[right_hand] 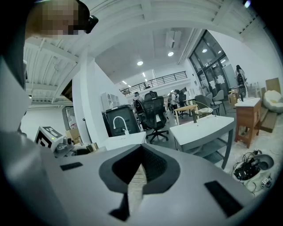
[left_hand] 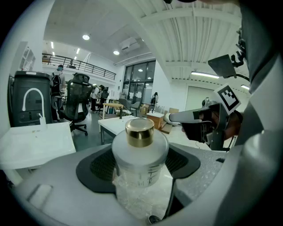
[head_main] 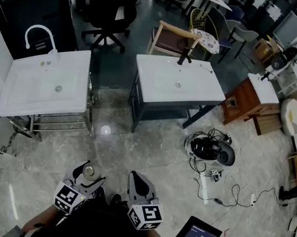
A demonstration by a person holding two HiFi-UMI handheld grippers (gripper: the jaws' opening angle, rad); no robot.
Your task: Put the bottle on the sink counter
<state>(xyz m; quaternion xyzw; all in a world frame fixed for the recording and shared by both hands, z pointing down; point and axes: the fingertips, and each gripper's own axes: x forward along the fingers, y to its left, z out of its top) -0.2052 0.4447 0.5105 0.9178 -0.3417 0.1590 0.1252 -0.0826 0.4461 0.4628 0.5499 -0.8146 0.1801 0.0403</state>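
Standing upright between your left gripper's (head_main: pixel 84 180) jaws is the bottle (left_hand: pixel 140 150) — frosted white, gold-topped — with the pads pressed on its sides, low over the tiled floor (head_main: pixel 133 146) close to you. Your right gripper (right_hand: pixel 140 170) sits just beside it, jaws together on nothing. The sink counter (head_main: pixel 29 96) — tap (head_main: pixel 39 33) at its far edge — stands well apart, ahead to your left.

lt: bright, ceiling lamps (left_hand: pixel 86 37) | glare on floor (head_main: pixel 105 130) | edges fisheye-warped, dark
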